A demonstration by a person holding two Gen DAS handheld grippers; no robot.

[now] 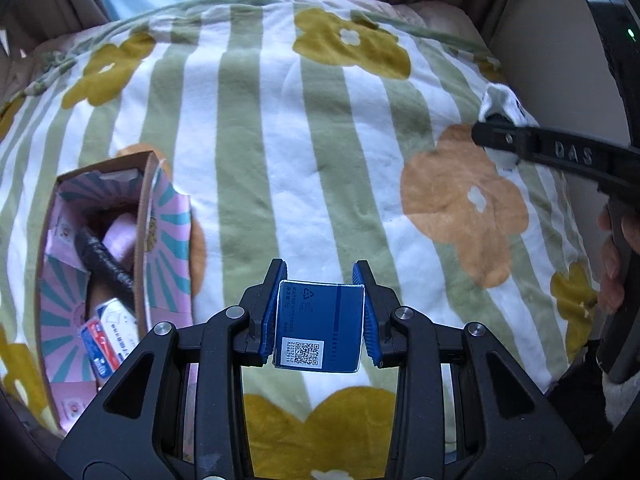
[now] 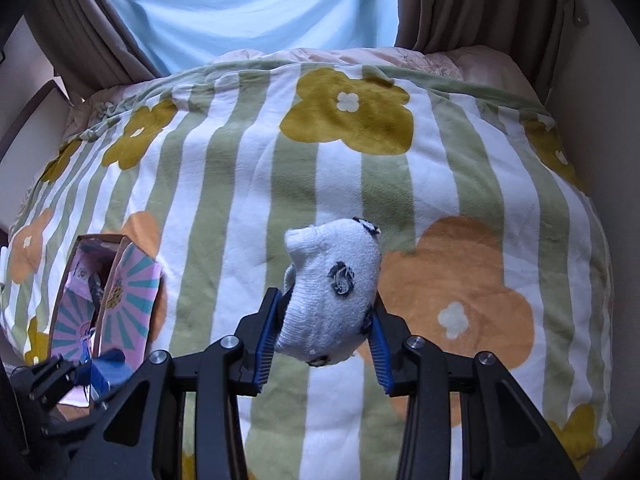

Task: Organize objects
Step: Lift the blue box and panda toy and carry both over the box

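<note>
My left gripper (image 1: 319, 280) is shut on a small blue box (image 1: 319, 326) with a QR code and holds it above the flowered blanket (image 1: 280, 152). An open cardboard box (image 1: 100, 264) with a pink and teal lining lies to its left, holding several items: a black object, a pink one, small packets. My right gripper (image 2: 326, 308) is shut on a white rolled sock (image 2: 334, 300) with dark spots, above the blanket (image 2: 240, 200). The right gripper also shows at the right edge of the left wrist view (image 1: 496, 128), with the sock (image 1: 500, 104) in it. The cardboard box (image 2: 108, 296) lies lower left.
The bed is bounded by beige curtains (image 2: 480, 4) and a light blue window drape (image 2: 256, 8) at the far end, and a wall (image 2: 600, 80) on the right. A pink quilt (image 2: 460, 60) lies under the blanket's far edge.
</note>
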